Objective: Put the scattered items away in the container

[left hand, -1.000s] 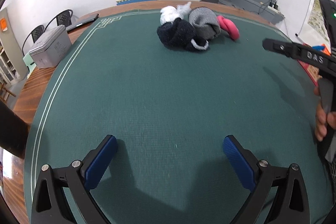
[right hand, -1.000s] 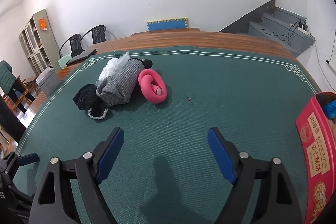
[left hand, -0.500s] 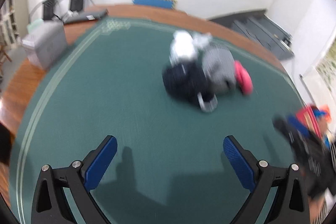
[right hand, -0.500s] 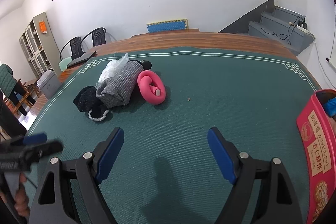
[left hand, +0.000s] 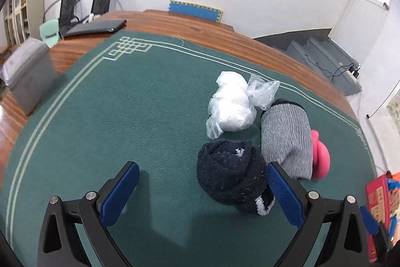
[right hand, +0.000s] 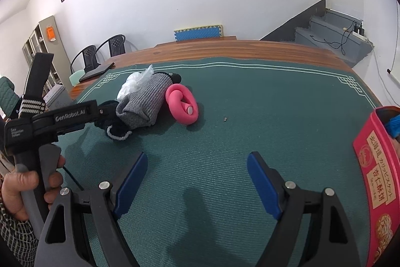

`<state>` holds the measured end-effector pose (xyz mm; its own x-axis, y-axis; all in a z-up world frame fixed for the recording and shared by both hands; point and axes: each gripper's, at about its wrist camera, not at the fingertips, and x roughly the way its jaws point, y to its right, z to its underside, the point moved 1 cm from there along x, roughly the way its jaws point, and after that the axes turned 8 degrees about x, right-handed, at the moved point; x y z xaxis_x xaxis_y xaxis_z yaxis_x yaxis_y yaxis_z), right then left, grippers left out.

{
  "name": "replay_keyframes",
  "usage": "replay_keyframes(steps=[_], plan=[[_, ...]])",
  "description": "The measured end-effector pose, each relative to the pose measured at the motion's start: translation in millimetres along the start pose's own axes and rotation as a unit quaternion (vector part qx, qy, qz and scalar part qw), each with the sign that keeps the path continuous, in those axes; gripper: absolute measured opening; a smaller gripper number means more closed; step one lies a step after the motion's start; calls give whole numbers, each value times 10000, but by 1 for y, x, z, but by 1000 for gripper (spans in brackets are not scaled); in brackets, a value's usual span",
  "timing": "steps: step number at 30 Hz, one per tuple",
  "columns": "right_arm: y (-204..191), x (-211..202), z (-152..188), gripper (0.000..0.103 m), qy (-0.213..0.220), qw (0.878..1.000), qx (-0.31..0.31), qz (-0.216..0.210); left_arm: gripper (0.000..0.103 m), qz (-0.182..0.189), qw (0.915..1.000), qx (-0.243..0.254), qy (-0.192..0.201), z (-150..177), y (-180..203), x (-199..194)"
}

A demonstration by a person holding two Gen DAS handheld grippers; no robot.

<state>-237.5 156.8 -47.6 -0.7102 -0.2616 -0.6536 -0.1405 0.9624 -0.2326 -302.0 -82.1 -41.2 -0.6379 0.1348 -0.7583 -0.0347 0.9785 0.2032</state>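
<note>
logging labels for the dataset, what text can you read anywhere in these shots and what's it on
"GenRobot.AI": white, on the left tool body in the right wrist view.
Small white print on the same body's block, nearer the hand: too small to read.
Chinese and Japanese characters in a cream panel on the red box: "北海道" at the top and large "杏仁酥饼"; the smaller lines are unclear.
Orange notice on the cabinet: too blurred.
Left wrist view: the red box's print is unreadable.

Matt ribbed green table cloth (left hand: 155,116)
</note>
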Motion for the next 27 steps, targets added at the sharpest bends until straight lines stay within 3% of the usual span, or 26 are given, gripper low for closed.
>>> replay_keyframes(steps=[5, 7, 8, 9, 15, 23, 24, 25, 26, 27], plan=[[-3, -1, 1, 84, 24, 10000, -31, 32, 97, 122, 9999, 35, 11, -1, 3, 7], [-4, -1, 1, 84, 28, 10000, -47, 54, 79, 437, 9990, 62, 13, -2, 5, 7], [-3, -1, 1, 84, 35, 10000, -41, 58, 60, 600, 9982, 75, 14, -2, 7, 7], [-3, -1, 1, 84, 42, 10000, -35, 62, 53, 743, 9972, 77, -18, -3, 7, 8], [-6, 10, -10, 84, 5, 9997, -197, 177, 51, 536, 9976, 424, 89, 1, 17, 0], [-26, 69, -45, 84, -242, 9970, -580, 457, 51, 500, 9981, 335, 124, 0, 11, -3], [-26, 75, -48, 79, -296, 9971, -560, 418, 51, 499, 9981, 330, 117, 0, 10, -3], [-27, 80, -51, 66, -341, 9970, -563, 413, 52, 512, 9981, 336, 106, 0, 10, -2], [-29, 87, -53, 59, -410, 9962, -594, 486, 52, 527, 9980, 343, 95, -1, 10, -2], [-29, 90, -53, 42, -471, 9959, -578, 507, 52, 528, 9979, 361, 98, 0, 11, -2]])
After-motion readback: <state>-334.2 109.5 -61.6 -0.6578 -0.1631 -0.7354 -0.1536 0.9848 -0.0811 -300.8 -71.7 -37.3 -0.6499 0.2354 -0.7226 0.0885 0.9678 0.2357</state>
